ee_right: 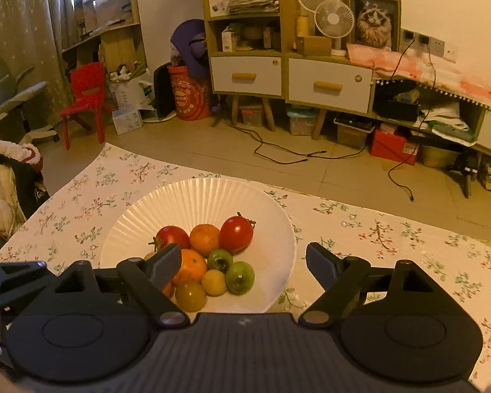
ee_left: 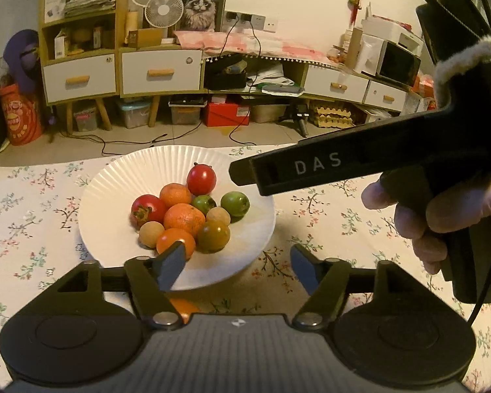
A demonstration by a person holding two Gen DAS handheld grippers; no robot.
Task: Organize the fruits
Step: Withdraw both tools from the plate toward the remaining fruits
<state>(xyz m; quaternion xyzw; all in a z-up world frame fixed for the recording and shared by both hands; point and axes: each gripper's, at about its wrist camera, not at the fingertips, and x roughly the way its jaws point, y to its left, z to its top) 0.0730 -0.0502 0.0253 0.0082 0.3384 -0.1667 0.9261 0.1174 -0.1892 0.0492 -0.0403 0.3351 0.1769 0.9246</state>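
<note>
A white paper plate (ee_left: 167,157) on the floral cloth holds several small fruits. Among them are two red tomatoes (ee_left: 201,180), three oranges (ee_left: 184,219), two green fruits (ee_left: 235,203), a brownish-green tomato (ee_left: 213,235) and two tan longans (ee_left: 218,216). One more orange (ee_left: 183,308) lies on the cloth under my left gripper's left finger. My left gripper (ee_left: 237,258) is open over the plate's near rim, nothing between its fingers. My right gripper (ee_right: 244,255) is open above the plate (ee_right: 206,190) and also holds nothing. In the left wrist view a hand (ee_left: 442,216) holds it at the right.
The floral cloth (ee_right: 392,239) covers the table, whose far edge drops to a tiled floor with cables. A padded jacket (ee_right: 3,183) lies at the table's left end. Cabinets (ee_right: 327,85), storage boxes and a red chair (ee_right: 85,98) stand beyond.
</note>
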